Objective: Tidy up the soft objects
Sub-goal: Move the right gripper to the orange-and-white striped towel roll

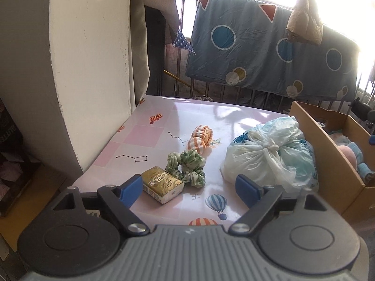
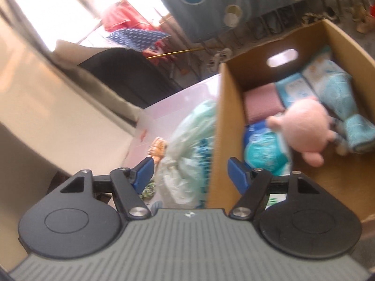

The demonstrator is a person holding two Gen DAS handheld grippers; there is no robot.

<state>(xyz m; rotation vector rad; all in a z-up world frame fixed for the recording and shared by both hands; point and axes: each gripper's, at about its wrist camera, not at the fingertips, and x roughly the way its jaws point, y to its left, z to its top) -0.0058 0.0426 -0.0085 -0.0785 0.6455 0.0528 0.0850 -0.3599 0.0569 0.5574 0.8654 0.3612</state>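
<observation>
On the pink table, a tissue pack lies just beside the wide-open, empty left gripper (bare tabletop between its fingers). The right gripper, open and empty, straddles the cardboard box wall.

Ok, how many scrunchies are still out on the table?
2. The green scrunchie lies mid-table beside the tissue pack; the orange striped scrunchie sits just behind it. More could be hidden behind the plastic bag.
</observation>
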